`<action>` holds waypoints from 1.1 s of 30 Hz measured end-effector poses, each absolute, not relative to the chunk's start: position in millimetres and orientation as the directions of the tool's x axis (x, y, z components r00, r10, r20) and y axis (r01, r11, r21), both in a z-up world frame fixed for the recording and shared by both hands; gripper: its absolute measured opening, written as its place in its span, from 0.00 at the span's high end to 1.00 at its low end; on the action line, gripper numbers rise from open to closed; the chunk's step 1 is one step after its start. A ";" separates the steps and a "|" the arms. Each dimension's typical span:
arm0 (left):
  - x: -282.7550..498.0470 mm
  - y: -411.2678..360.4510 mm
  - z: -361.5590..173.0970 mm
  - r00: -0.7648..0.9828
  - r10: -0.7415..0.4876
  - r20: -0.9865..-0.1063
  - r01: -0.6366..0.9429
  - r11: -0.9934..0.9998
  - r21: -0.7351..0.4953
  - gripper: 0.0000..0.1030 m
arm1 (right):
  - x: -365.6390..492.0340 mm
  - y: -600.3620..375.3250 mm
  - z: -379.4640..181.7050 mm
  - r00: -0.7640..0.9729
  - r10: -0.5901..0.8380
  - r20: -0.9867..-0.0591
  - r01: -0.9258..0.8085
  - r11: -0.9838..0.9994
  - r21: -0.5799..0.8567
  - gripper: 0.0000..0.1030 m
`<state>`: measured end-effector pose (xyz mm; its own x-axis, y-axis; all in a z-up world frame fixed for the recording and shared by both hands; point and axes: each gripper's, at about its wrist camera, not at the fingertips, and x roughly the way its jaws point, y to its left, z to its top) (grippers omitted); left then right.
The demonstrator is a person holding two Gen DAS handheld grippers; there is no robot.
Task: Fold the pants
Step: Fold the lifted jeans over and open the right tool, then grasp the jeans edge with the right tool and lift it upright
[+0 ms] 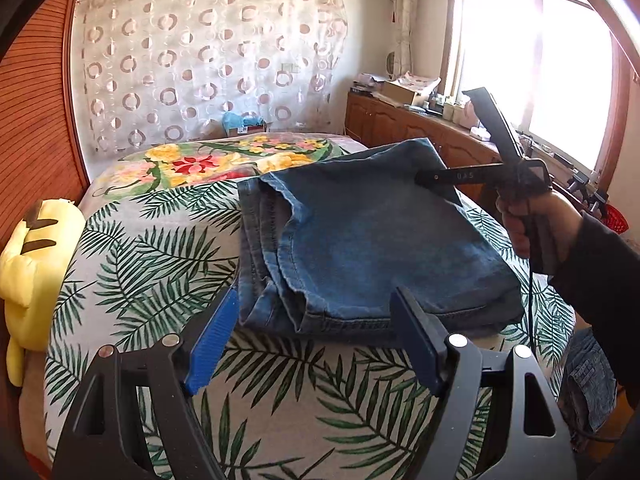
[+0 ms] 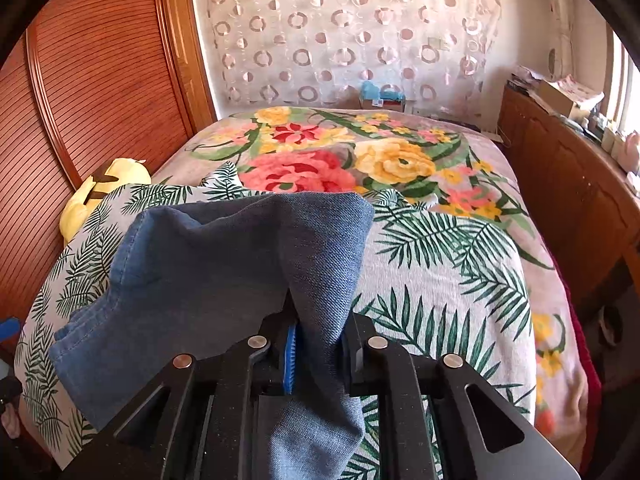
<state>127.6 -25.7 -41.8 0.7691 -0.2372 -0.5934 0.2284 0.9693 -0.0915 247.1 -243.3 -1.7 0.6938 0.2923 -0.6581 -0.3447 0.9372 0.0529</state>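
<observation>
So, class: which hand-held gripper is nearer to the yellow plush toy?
Left. The left hand-held gripper is open at the jeans' near edge, toward the yellow plush toy. The right hand-held gripper pinches denim on the far side.

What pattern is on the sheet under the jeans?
Green palm fronds on white sheet; jeans lie on it. Clearest in left wrist view.

Denim (image 2: 240, 264) hides right tongs' (image 2: 316, 344) tips, window (image 1: 536, 60) glare-washed

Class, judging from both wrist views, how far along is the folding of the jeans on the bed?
Done: the jeans already lie in a stacked fold on the leaf-print sheet. In hand: the right claw has denim between its pads at the far corner. Left: laying that corner flat; the left claw is open, holding nothing.
</observation>
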 end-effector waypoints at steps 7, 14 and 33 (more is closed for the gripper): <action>156.4 -46.3 -47.2 0.739 -0.263 -0.620 0.275 0.958 -0.079 0.24 | 229.3 -253.8 -3.5 0.680 0.288 -0.674 -0.320 0.944 0.080 0.58; 180.6 -67.0 -52.8 0.710 -0.301 -0.637 0.326 0.942 -0.082 0.24 | 178.2 -267.6 -5.0 0.676 0.320 -0.664 -0.322 0.938 0.125 0.48; 201.5 -83.2 -88.0 0.637 -0.283 -0.717 0.358 0.932 -0.051 0.24 | 142.8 -277.1 -30.4 0.629 0.335 -0.702 -0.273 0.940 0.204 0.47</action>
<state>201.5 -83.2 -88.0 0.6368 -0.2834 -0.7170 0.3577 0.9325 -0.0508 142.8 -277.1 -30.4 0.6290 0.3346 -0.7017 -0.2730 0.9402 0.2037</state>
